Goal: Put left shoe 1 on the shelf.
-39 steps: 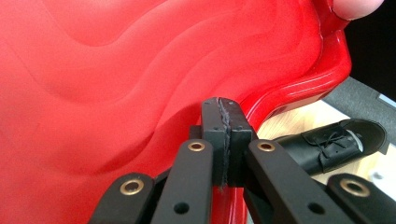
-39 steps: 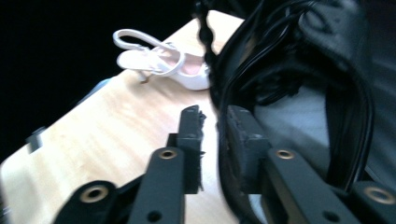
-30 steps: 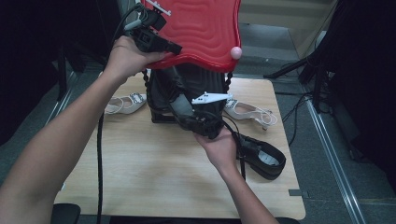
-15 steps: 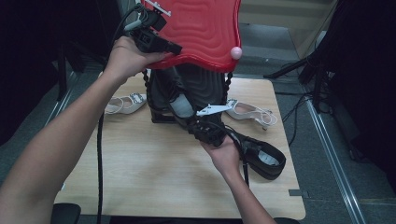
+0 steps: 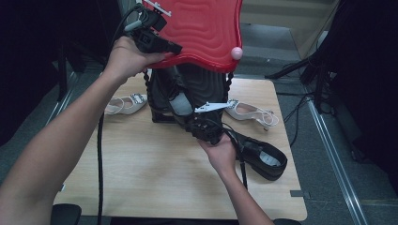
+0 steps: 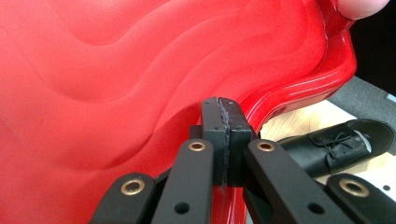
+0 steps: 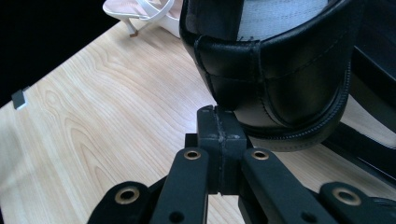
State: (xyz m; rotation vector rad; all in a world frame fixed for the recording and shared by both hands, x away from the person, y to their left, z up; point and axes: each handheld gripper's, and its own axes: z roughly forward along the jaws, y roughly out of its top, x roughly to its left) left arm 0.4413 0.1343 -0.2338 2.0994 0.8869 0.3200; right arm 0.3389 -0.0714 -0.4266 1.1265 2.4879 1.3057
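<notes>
Lid [image 5: 202,28] hides most of black shoe [image 5: 180,101] beneath.

Light fell from above on the counter [image 5: 141,178], which was evenly bright, while the room around it sank into near black. The red lid [image 6: 116,70] carried soft glare along its ridges and looked slightly blurred up close. The black shoe [image 7: 280,79] was sharp, with faint sheen on its leather.

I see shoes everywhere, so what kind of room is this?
Probably a work or test room, not a shop: a plain wooden table, loose cables on the floor, and a metal rail alongside.
</notes>
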